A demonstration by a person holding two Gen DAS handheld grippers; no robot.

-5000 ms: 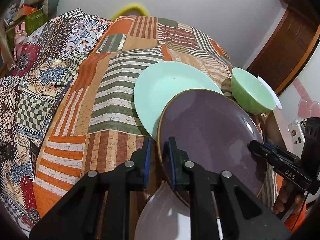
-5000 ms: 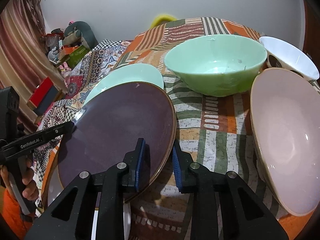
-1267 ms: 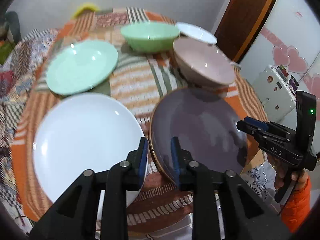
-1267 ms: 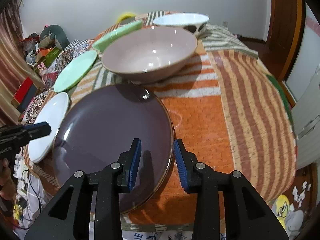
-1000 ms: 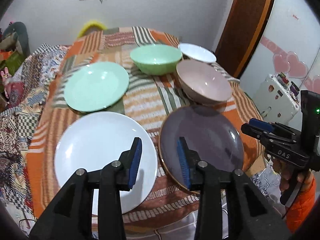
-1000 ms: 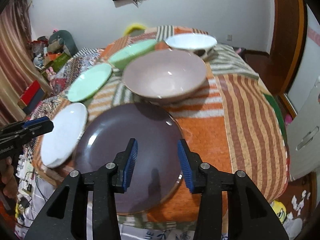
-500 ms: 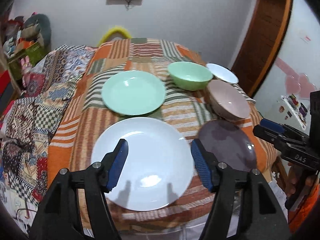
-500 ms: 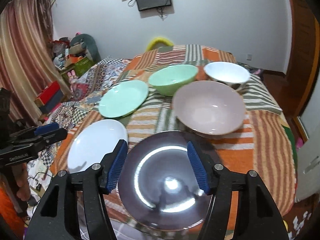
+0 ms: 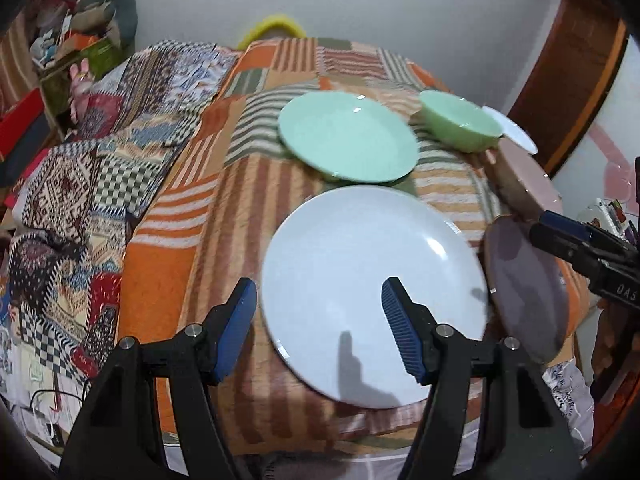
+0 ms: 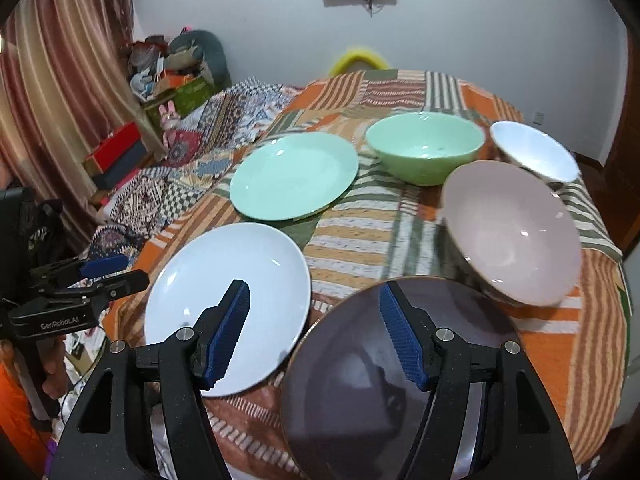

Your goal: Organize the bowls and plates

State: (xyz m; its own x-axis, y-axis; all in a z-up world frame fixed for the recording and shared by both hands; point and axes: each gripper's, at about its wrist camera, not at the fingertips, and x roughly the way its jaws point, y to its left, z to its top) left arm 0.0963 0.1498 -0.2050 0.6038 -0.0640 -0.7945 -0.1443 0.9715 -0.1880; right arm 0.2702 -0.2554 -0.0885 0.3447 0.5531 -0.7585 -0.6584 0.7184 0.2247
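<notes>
Both claws empty, left claw (image 9: 316,320) spread, right claw (image 10: 314,326) opening, above white plate (image 9: 372,292) and purple plate (image 10: 400,376) on counter (image 10: 592,320); stiff, slick, breakable — probably best pinched at near rim.

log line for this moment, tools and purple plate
left tool: open, empty | right tool: opening, empty | purple plate: on table, beside white plate

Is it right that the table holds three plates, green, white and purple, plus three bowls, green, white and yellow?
Not quite. The third bowl is pink, not yellow, as the right wrist view shows. The rest holds: green plate, white plate, purple plate, green bowl and white bowl.
</notes>
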